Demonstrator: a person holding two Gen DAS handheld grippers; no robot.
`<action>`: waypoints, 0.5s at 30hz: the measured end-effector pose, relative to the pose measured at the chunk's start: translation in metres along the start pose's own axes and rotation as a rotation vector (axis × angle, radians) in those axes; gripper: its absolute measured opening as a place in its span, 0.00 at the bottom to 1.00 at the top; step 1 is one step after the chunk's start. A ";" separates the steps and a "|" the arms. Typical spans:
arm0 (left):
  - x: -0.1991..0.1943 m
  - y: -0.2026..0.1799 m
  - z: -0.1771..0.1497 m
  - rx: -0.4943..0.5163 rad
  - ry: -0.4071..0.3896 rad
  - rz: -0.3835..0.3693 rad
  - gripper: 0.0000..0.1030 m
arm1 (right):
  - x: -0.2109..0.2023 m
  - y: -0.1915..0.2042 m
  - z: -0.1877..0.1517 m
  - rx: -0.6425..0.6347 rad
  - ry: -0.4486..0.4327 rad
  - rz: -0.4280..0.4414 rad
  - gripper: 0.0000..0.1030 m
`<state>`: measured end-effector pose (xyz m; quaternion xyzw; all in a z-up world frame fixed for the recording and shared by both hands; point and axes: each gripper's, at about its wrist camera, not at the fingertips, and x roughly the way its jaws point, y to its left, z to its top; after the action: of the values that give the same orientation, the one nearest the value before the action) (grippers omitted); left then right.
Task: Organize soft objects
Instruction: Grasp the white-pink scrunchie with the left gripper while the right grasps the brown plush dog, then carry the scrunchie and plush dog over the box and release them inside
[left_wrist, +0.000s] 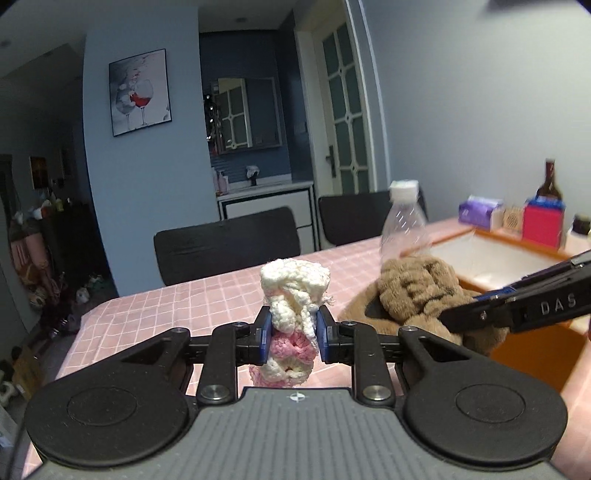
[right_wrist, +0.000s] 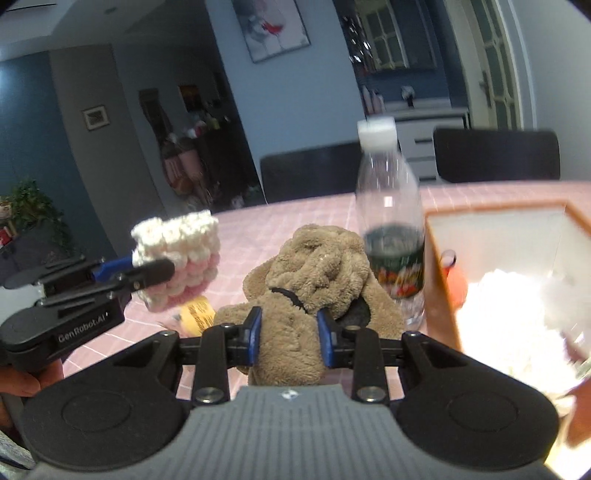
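My left gripper (left_wrist: 291, 330) is shut on a white and pink crocheted piece (left_wrist: 293, 291), held above the pink tablecloth. That piece (right_wrist: 179, 258) and the left gripper (right_wrist: 135, 271) also show at the left of the right wrist view. My right gripper (right_wrist: 289, 332) is shut on a brown plush toy (right_wrist: 314, 266), lifted off the table. In the left wrist view the plush toy (left_wrist: 417, 288) hangs at the right, with the right gripper (left_wrist: 465, 314) clamped on it. An orange box (right_wrist: 439, 295) with a white soft mass (right_wrist: 509, 317) inside stands to the right.
A clear plastic bottle (right_wrist: 389, 206) with a white cap stands next to the orange box (left_wrist: 524, 350). A yellow object (right_wrist: 197, 314) lies on the pink checked tablecloth (left_wrist: 177, 314) under the grippers. Two black chairs (left_wrist: 225, 243) stand behind the table. Boxes and a brown bottle (left_wrist: 549, 184) stand at the far right.
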<state>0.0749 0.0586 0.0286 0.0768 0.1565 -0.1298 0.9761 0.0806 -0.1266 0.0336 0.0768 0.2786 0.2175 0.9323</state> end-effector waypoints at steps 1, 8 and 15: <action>-0.005 -0.001 0.003 -0.005 -0.011 -0.009 0.26 | -0.008 0.001 0.004 -0.015 -0.009 -0.003 0.29; -0.024 -0.021 0.029 -0.018 -0.092 -0.120 0.26 | -0.065 -0.020 0.039 -0.091 -0.063 -0.086 0.30; -0.001 -0.060 0.061 -0.003 -0.119 -0.282 0.26 | -0.100 -0.072 0.063 -0.066 -0.085 -0.218 0.30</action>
<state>0.0746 -0.0097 0.0799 0.0447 0.1080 -0.2695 0.9559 0.0661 -0.2370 0.1155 0.0246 0.2383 0.1205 0.9634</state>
